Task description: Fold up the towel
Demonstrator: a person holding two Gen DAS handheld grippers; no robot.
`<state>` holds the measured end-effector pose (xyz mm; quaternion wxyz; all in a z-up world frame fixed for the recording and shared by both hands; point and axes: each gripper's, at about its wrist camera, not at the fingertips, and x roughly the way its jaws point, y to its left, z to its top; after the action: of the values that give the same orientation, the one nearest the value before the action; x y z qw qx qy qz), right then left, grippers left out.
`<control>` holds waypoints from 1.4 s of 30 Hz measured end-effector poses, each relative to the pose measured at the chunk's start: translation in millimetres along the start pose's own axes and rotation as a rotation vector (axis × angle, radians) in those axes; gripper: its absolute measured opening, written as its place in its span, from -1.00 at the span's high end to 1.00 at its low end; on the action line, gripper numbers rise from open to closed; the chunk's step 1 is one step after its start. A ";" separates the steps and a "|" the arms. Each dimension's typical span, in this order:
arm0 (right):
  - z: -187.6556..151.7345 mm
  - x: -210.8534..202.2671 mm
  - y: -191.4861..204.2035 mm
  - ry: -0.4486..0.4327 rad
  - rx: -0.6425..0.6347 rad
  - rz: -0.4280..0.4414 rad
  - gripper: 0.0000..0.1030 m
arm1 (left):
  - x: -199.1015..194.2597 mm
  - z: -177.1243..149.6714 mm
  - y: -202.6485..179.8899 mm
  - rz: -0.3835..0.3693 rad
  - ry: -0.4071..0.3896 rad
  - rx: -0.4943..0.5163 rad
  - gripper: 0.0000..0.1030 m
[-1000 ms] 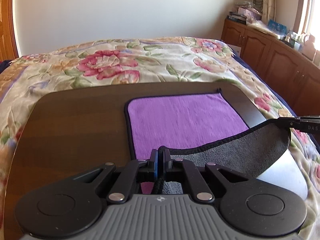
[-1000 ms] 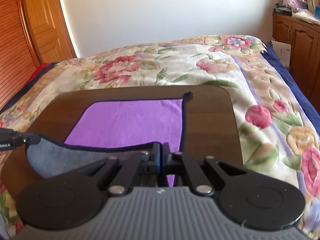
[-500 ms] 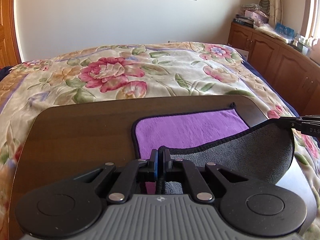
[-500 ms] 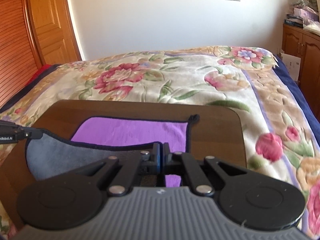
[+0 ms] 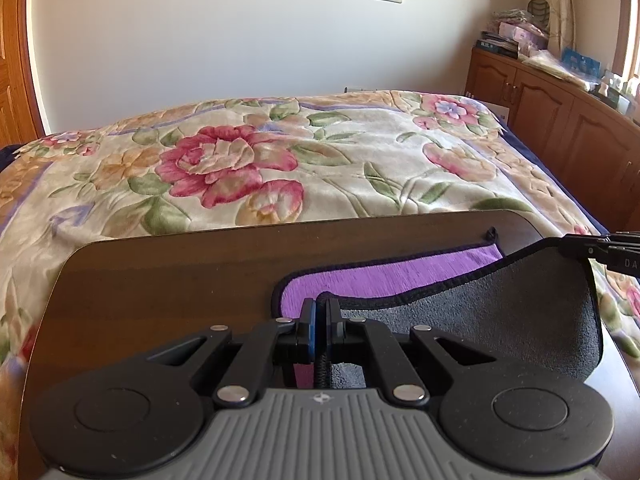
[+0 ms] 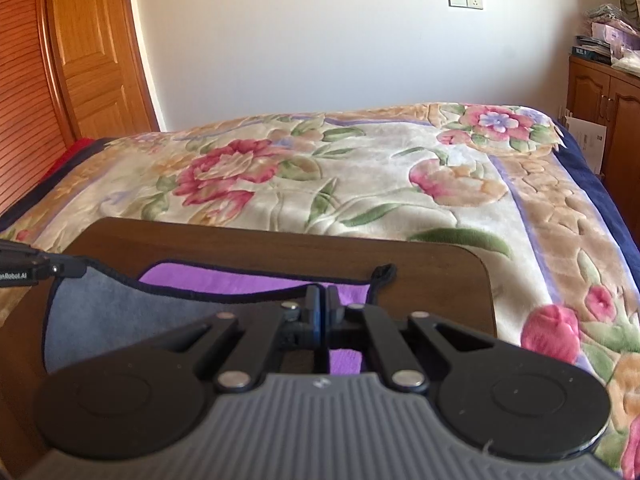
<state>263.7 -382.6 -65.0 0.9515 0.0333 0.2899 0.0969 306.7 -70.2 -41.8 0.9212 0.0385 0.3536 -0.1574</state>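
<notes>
The square microfibre towel with a purple face, grey underside and dark piped edge (image 5: 400, 280) lies on the dark brown wooden table with rounded corners (image 5: 168, 280), its near half lifted off the wood and carried over the flat part so the grey underside faces me. Only a narrow strip of purple shows beyond the raised hem, and the far right corner with its small dark hanging loop (image 6: 382, 271) rests flat on the wood. My left gripper (image 5: 320, 312) is pinched tight on one near corner of the towel, the black fingers (image 5: 334, 314) pressed together with the piped edge running out from between them. My right gripper (image 6: 321, 304) is likewise clamped on the other near corner, its fingers (image 6: 313, 304) closed with the hem caught between; from the left wrist view its tip shows at the far right, holding the cloth taut and above the table. The hem sags in a shallow curve between my two grips. I think the lifted fold hangs clear of the purple layer below, though the view is too low to be sure. Past the table spreads a cream quilted bedspread printed with pink flowers and green leaves (image 5: 280, 160). A white wall (image 5: 240, 40) stands behind it, with brown wooden cabinets (image 5: 560, 120) along the right and an orange-brown panelled wooden door (image 6: 96, 48) on the left.
</notes>
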 end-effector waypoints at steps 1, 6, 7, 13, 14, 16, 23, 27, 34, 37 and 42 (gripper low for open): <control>0.5 2.2 -0.6 0.000 -0.002 0.000 0.95 | 2.2 1.0 0.5 0.002 0.000 0.001 0.89; 2.3 9.5 -2.6 -0.002 -0.013 0.002 0.95 | 13.0 4.5 2.0 0.004 0.005 0.003 0.89; 2.7 10.9 -2.9 -0.004 -0.014 0.001 0.95 | 14.8 5.3 1.7 0.006 0.004 0.005 0.89; 4.1 21.9 -7.6 -0.008 -0.015 -0.004 0.95 | 28.2 10.6 1.9 0.016 0.002 0.016 0.89; 4.0 23.7 -8.6 -0.009 -0.014 -0.006 0.95 | 30.9 11.3 2.1 0.019 0.001 0.015 0.89; 4.0 27.9 -10.3 -0.010 -0.012 -0.011 0.95 | 36.2 13.0 3.3 0.022 0.001 0.013 0.89; 5.4 41.5 -16.1 -0.011 -0.007 -0.029 0.95 | 52.8 20.5 7.4 0.033 0.003 0.009 0.89; 3.0 49.2 -19.6 -0.005 -0.004 -0.038 0.95 | 61.3 22.1 7.5 0.036 0.006 0.014 0.89; 0.0 59.5 -22.8 0.014 0.001 -0.041 0.95 | 74.9 18.6 8.0 0.038 0.026 0.018 0.89; -1.3 64.1 -22.5 0.023 -0.002 -0.045 0.95 | 80.6 17.1 8.9 0.043 0.037 0.017 0.89; -5.5 69.9 -25.6 0.039 0.004 -0.057 0.95 | 86.1 16.8 8.7 0.047 0.041 0.022 0.89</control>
<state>321.7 -393.3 -110.8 0.9479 0.0253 0.3097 0.0697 380.5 -87.7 -86.7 0.9167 0.0600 0.3697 -0.1389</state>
